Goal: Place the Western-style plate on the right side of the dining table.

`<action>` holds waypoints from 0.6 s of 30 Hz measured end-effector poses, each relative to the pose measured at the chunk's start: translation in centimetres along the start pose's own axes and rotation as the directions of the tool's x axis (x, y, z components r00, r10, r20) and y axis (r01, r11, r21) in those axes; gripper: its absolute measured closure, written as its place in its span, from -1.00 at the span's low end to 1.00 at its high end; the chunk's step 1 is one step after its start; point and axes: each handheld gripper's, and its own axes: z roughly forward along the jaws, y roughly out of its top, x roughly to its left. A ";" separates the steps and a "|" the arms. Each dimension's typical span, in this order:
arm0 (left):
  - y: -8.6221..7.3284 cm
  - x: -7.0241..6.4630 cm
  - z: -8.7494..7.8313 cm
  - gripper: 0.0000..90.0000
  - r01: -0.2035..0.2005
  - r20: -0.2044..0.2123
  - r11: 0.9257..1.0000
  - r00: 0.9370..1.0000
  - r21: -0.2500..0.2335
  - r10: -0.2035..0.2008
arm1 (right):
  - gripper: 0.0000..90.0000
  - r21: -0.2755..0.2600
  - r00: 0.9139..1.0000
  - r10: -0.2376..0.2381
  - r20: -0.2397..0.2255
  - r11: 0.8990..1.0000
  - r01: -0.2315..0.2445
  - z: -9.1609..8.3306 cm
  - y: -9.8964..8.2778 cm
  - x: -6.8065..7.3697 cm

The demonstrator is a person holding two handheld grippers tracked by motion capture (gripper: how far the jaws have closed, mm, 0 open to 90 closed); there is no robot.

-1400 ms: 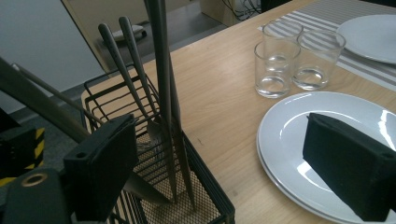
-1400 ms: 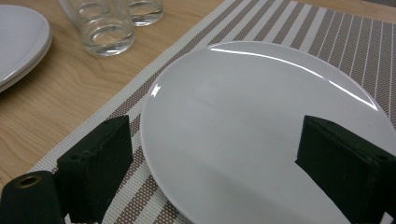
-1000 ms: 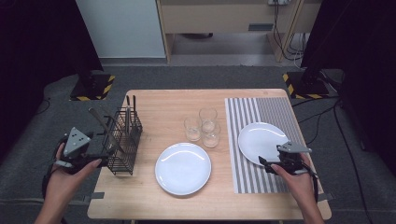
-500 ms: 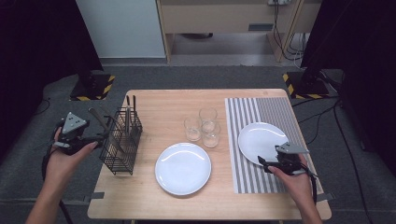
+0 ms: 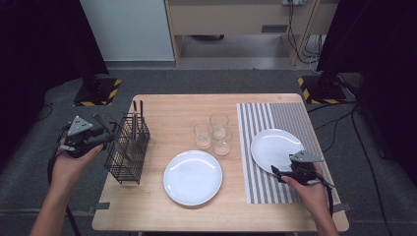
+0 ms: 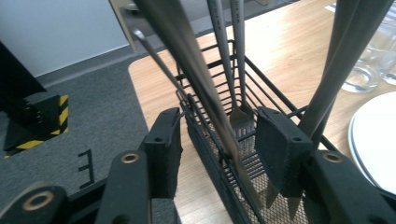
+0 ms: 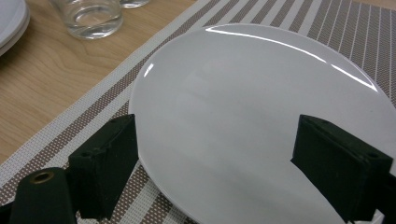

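Our left claw (image 5: 105, 132) sits at the left end of the black wire cutlery rack (image 5: 128, 150), its jaws half open and just now closing; in the left gripper view the rack's near wall and a leaning utensil handle (image 6: 187, 60) stand between the pads (image 6: 164, 149), but we see no pad pressing on either, so nothing is grasped. Forks (image 6: 239, 112) stand tines down inside the rack. Our right claw (image 5: 281, 173) rests low over the near rim of the white plate (image 5: 275, 147) on the striped placemat (image 5: 268, 123). Its jaws are spread wide on either side of the rim, which lies between them ungripped, so this claw is released.

Outward from there, a second white plate (image 5: 192, 177) lies on bare wood near the front middle, and three clear glasses (image 5: 213, 133) stand clustered just behind it, between the rack and the placemat. The desk (image 5: 167, 110) is pale wood. Around it we see grey carpet, black stands with yellow-and-black striped bases (image 5: 97, 92) at both rear corners, and a pale cabinet against the far wall.
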 end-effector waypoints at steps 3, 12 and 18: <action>-0.1 0.0 0.3 0.22 0.005 0.013 1.000 1.000 -0.015 -0.005 | -0.69 0.007 1.000 -0.004 -0.003 1.000 0.004 0.1 0.0 0.1; -0.5 -0.1 0.9 0.31 0.055 0.006 0.998 0.998 -0.024 -0.055 | -0.70 0.014 1.000 0.019 -0.009 1.000 -0.019 0.3 -0.2 0.1; -0.8 0.1 1.3 0.38 0.074 0.010 0.997 0.997 -0.022 -0.074 | -0.69 0.016 0.999 0.029 -0.013 0.999 -0.029 0.3 -0.3 0.1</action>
